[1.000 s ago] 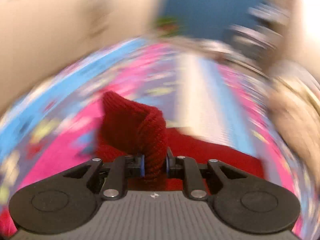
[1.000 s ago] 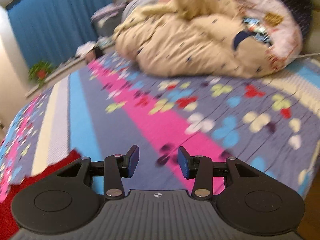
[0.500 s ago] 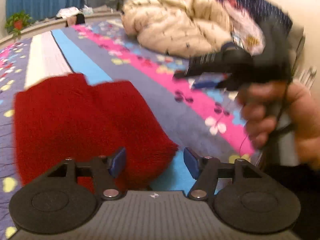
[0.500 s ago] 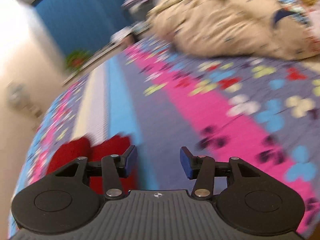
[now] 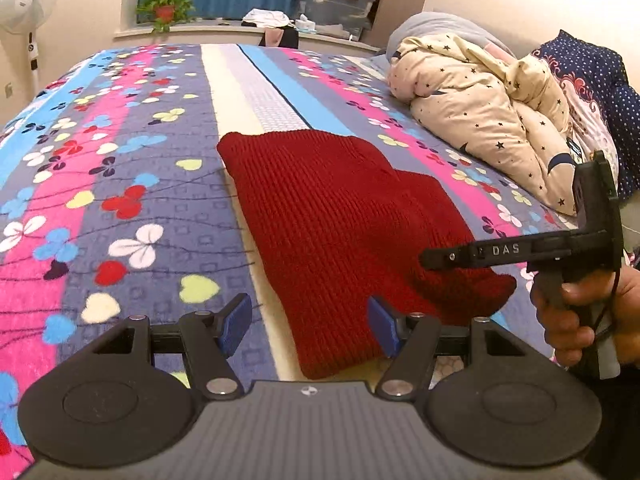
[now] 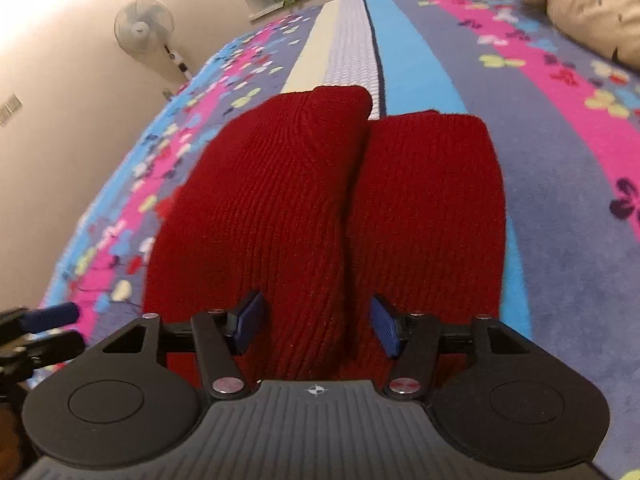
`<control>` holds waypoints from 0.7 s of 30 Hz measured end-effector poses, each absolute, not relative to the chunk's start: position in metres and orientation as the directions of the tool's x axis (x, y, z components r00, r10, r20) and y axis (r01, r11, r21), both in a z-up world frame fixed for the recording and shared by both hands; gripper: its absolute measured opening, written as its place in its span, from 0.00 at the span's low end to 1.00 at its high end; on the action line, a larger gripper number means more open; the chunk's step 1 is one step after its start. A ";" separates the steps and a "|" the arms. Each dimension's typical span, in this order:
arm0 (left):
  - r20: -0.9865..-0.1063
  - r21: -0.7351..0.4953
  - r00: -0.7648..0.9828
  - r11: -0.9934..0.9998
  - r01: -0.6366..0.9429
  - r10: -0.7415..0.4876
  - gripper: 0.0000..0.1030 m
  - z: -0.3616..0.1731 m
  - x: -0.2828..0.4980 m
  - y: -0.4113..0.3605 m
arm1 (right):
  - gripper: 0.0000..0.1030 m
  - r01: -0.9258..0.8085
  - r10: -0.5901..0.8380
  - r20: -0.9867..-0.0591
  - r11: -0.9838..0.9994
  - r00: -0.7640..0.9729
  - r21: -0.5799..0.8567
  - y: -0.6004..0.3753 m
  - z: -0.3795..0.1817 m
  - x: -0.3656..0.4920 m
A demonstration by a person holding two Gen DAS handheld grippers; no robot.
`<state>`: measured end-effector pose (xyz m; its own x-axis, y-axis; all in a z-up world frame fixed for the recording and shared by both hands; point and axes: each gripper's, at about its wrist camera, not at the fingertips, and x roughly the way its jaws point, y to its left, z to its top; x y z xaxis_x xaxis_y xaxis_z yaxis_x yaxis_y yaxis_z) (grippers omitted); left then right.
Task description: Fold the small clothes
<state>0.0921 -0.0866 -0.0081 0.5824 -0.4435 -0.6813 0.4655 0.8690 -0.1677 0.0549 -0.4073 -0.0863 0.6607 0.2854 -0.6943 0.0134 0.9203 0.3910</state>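
A red knitted garment (image 5: 336,216) lies folded on the patterned bedspread (image 5: 120,168). In the right wrist view the garment (image 6: 328,208) shows as two long red lobes side by side. My left gripper (image 5: 310,326) is open and empty, just above the garment's near end. My right gripper (image 6: 316,328) is open and empty, low over the garment's near edge, its jaws astride the seam between the lobes. The right gripper also shows in the left wrist view (image 5: 520,252), held in a hand over the garment's right corner.
A cream star-print quilt (image 5: 492,112) and dark blue pillows (image 5: 596,80) are piled at the bed's right side. A standing fan (image 6: 146,30) is by the wall at left. A potted plant (image 5: 164,6) and storage boxes (image 5: 336,0) sit on the far sill.
My left gripper has let go of the red garment, opened and drawn back. The garment now lies flat. My right gripper has swung left and come down over the garment's near edge.
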 end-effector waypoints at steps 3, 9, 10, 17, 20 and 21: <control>-0.674 -0.179 0.581 0.864 0.471 -0.456 0.67 -0.012 0.083 -0.085 | 0.19 -0.009 0.344 -0.651 0.888 0.677 0.460 -0.414 -0.080 0.047; -0.668 -0.201 0.578 0.861 0.467 -0.469 0.68 -0.016 0.093 -0.101 | 0.12 -0.048 0.271 -0.451 0.893 0.851 0.447 -0.435 -0.047 0.012; -0.665 -0.206 0.579 0.861 0.465 -0.471 0.69 -0.015 0.095 -0.103 | 0.12 -0.025 0.234 -0.433 0.900 0.871 0.435 -0.439 -0.042 0.008; -0.697 -0.263 0.513 0.845 0.465 -0.500 0.79 -0.036 0.118 -0.134 | 0.19 0.123 0.186 -0.724 0.928 0.664 0.351 -0.438 -0.094 0.042; -0.800 -0.169 0.435 0.850 0.499 -0.414 0.78 -0.067 0.124 -0.153 | 0.57 0.134 0.103 -0.709 0.953 0.697 0.270 -0.431 -0.082 0.044; -0.817 -0.144 0.427 0.854 0.500 -0.388 0.78 -0.072 0.125 -0.155 | 0.69 0.145 0.083 -0.695 0.954 0.714 0.263 -0.433 -0.077 0.044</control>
